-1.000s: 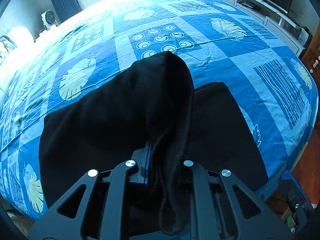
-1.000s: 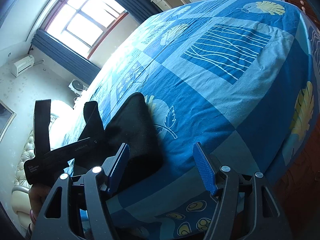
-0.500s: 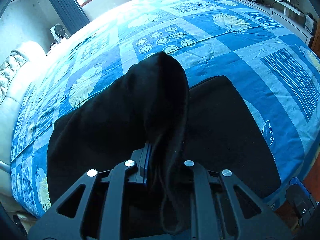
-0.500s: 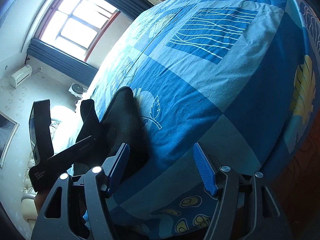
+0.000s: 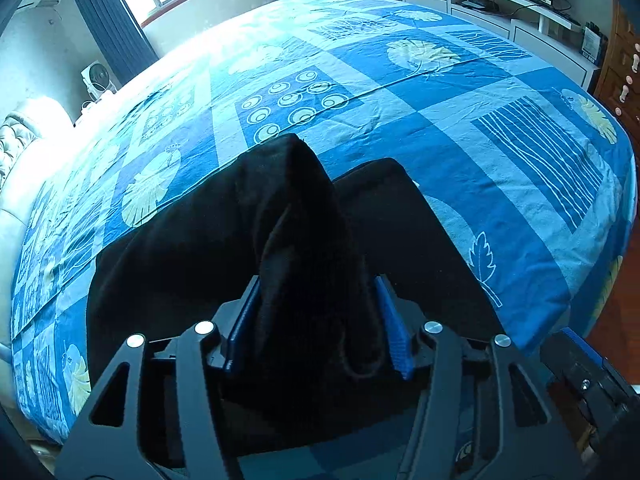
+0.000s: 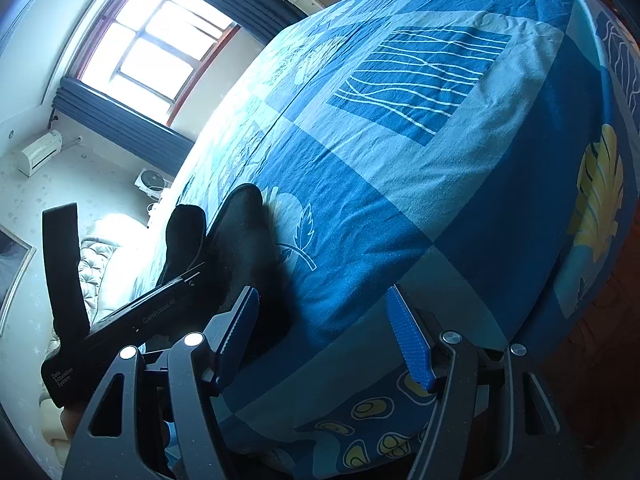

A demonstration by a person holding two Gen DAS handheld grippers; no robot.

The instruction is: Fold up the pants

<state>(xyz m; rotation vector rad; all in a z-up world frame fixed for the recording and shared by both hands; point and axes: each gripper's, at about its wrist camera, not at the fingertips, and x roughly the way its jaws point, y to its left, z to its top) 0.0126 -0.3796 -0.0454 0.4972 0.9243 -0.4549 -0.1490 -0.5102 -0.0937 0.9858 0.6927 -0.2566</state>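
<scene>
Black pants [image 5: 180, 248] lie flat near the front edge of a bed with a blue patterned sheet [image 5: 440, 128]. One part of them rises in a bunched hump [image 5: 288, 184] that runs back between the blue pads of my left gripper [image 5: 316, 280]. Its jaws are opening, and the cloth sits slack in the widened gap. My right gripper [image 6: 323, 292] hovers open over the bed's corner with only sheet behind it, just right of the pants [image 6: 244, 232]. The left tool's black housing [image 6: 132, 320] shows at the lower left of the right wrist view.
The bed edge drops to a wooden floor [image 6: 600, 360] on the right. A low white TV stand [image 5: 500, 12] runs along the far wall. A window [image 6: 160, 44] with dark curtains, a small fan [image 5: 98, 78] and a tufted headboard [image 5: 12, 140] lie beyond the bed.
The left jaws, pinched tight on the black cloth before, have spread apart and the cloth now sits loose between them. The right gripper's jaws have not changed.
</scene>
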